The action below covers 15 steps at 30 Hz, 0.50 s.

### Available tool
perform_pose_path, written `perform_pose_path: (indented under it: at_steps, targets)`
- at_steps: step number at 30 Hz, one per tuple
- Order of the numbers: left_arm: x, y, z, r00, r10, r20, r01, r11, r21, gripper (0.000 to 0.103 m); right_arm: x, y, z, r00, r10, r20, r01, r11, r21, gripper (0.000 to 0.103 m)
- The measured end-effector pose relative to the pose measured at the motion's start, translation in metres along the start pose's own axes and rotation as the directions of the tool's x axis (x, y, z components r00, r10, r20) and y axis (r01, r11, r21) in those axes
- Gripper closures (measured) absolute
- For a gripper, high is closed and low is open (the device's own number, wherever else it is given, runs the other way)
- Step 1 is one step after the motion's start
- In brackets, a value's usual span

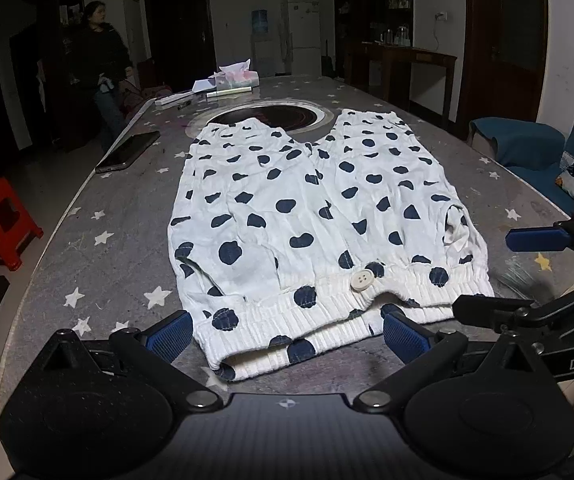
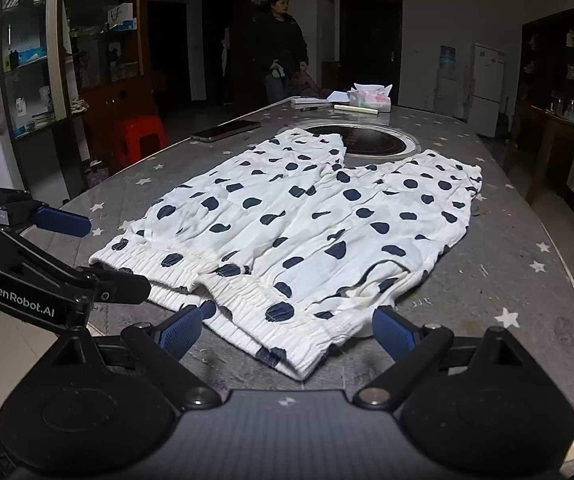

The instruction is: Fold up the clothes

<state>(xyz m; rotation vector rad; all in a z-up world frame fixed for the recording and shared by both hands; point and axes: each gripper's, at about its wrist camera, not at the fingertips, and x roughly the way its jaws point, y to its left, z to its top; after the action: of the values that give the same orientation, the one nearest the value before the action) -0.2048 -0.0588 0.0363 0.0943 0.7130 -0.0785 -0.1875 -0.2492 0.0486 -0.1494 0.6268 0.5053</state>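
While both of my tools hang at the near edge of the surface (image 1: pixel 99 216), the spotted shorts (image 1: pixel 307 216) lie flat on it, waistband toward me, both legs pointing away. Left hand-held gripper (image 1: pixel 287 338): released, jaws spread wide either side of the waistband's left part, pads clear of the cloth. Right hand-held gripper (image 2: pixel 287 334): also released, jaws wide around the waistband's right corner, nothing pinched. White button (image 1: pixel 361 279) sits on the waistband near the middle. Leg ends reach the dark round inset (image 1: pixel 275 116) in the surface. Phone (image 1: pixel 129 152) lies left of the shorts, apart from them. Tissue box (image 1: pixel 237 76) at the far end. A person (image 1: pixel 101 52) stands beyond the surface
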Motion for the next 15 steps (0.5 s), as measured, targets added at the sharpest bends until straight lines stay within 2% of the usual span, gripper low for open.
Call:
perform_pose_path:
  at_steps: [15]
  targets:
    - [0.009, -0.010, 0.003, 1.000, 0.000, -0.015, 0.001, 1.000, 0.024, 0.000, 0.002, -0.013, -0.004, 1.000, -0.010, -0.003, 0.010, 0.999, 0.038, 0.009]
